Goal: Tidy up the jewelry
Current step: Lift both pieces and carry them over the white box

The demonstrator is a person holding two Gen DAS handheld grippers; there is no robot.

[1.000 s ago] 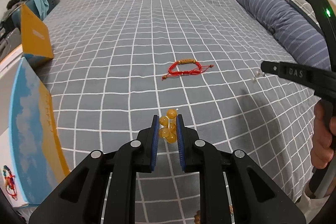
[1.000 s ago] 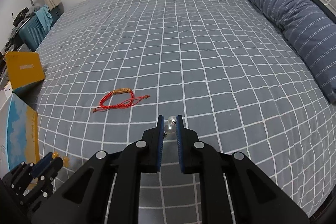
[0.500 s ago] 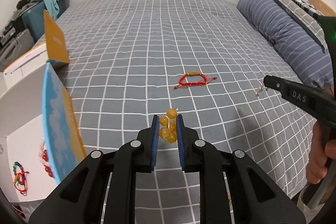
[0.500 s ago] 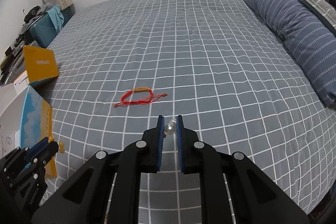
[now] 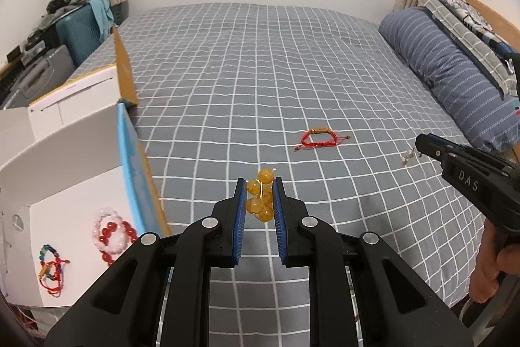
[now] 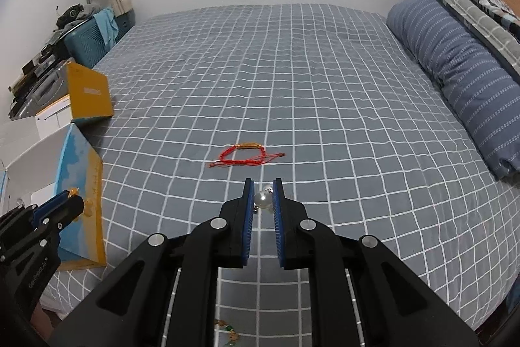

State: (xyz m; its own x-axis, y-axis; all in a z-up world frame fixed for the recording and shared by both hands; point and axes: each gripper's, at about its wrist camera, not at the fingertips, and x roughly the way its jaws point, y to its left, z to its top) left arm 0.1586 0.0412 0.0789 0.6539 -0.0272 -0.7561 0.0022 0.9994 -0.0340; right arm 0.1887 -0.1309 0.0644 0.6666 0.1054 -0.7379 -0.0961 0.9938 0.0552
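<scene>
Change: both grippers have lifted and drawn back over the last second, so the white box now shows its inside to the left of the left gripper
Bed (image 5: 292, 60): grey checked cover, spread ahead of and below both grippers
White box (image 5: 74, 171): open, low to the left of the left gripper, two bracelets already lying in it
Left gripper (image 5: 259, 195): pinched tight on the amber bead bracelet (image 5: 260, 200), beads bunched between the blue pads, clear of the bed
Right gripper (image 6: 262, 199): closed on a small pearl piece (image 6: 262, 199), a bit of metal hanging below it
Red cord bracelet (image 6: 245, 155): flat on the bed just ahead of the right gripper, ahead and to the right of the left gripper
Meaning: likely the carry stage, both pieces headed for the box; the cord bracelet is not yet picked up
</scene>
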